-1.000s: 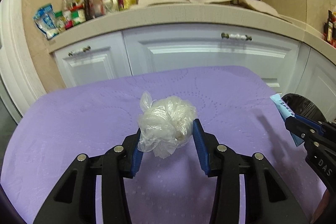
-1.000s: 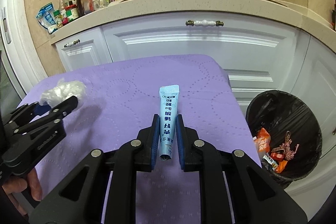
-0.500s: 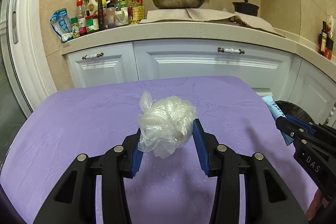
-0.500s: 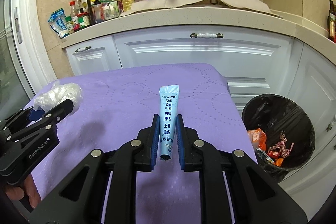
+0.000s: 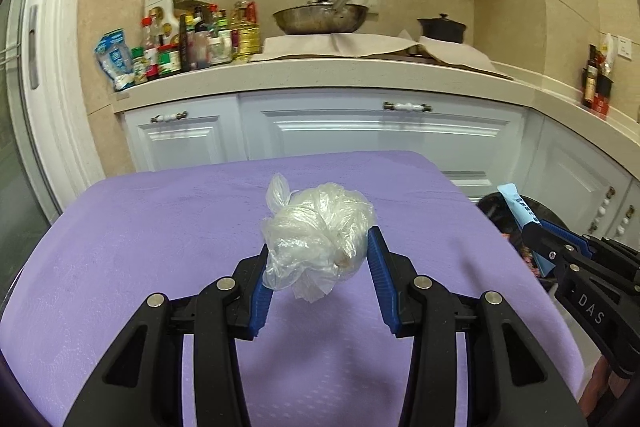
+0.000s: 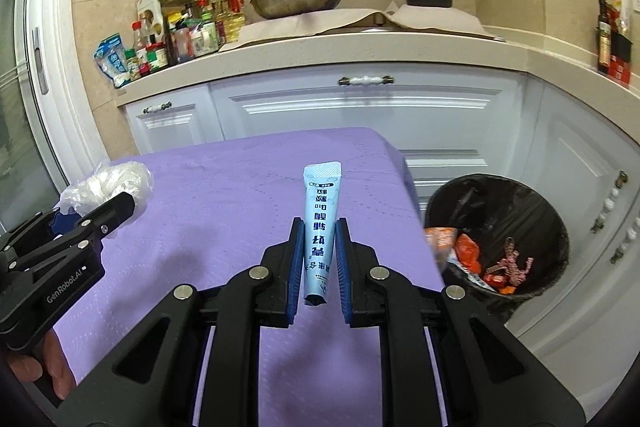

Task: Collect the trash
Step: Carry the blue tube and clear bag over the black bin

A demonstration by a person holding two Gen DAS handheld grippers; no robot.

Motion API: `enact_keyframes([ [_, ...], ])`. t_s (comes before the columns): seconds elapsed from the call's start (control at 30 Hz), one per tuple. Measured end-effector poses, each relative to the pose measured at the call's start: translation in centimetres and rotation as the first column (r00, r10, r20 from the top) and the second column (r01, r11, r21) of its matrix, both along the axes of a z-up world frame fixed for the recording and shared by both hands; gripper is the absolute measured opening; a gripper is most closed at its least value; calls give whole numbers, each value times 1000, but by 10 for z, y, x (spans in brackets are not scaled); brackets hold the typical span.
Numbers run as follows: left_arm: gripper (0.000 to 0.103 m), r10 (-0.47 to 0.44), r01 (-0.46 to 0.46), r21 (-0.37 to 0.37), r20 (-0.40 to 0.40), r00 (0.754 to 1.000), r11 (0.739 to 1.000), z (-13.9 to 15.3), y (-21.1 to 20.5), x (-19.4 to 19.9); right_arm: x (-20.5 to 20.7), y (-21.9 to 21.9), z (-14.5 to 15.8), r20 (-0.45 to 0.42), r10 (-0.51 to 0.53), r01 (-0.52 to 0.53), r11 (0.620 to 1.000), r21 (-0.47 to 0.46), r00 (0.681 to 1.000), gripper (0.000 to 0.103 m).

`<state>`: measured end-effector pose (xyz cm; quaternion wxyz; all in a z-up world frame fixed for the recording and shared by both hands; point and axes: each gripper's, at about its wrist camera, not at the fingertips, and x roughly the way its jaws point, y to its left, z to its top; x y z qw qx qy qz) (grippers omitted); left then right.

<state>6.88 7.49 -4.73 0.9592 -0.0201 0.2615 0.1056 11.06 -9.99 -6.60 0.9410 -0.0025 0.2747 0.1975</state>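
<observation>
A crumpled clear plastic bag [image 5: 318, 235] hangs above the purple table cover [image 5: 160, 235], with my left gripper [image 5: 318, 251] shut on it. The same bag [image 6: 116, 183] and left gripper [image 6: 96, 215] show at the left of the right wrist view. My right gripper [image 6: 319, 231] is shut on a light blue tube-shaped sachet [image 6: 320, 223] with dark print, held upright over the purple cover [image 6: 208, 219]. That sachet [image 5: 518, 205] pokes up from the right gripper [image 5: 536, 231] at the right of the left wrist view.
A black-lined trash bin [image 6: 532, 203] with red and orange wrappers stands on the floor right of the table, before white cabinets [image 6: 360, 107]. The counter [image 5: 360, 71] behind holds bottles, a pan and a black pot. A hand [image 6: 48, 367] holds the left gripper.
Both grippers have risen and drawn back from the counter, each still holding its item. More of the wall and counter shows, and the bin sits farther right.
</observation>
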Motion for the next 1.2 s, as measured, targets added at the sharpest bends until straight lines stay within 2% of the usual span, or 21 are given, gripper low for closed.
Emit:
enact_keyframes([
  [0.27,44,-104,104,16,25,994,994,8,-49,8,-6,-50,7,29,-91,91,996,5,995,15],
  [0.7,44,-268,268,17,58,962,963,18,-133,45,11,-138,18,74,-258,258,966,2,963,15],
  [0.9,44,-317,316,37,64,946,948,18,-165,66,26,-163,18,93,-305,307,952,-4,948,15],
  [1.2,44,-346,343,50,58,937,938,13,-194,104,56,-188,13,99,-348,349,937,3,932,15],
])
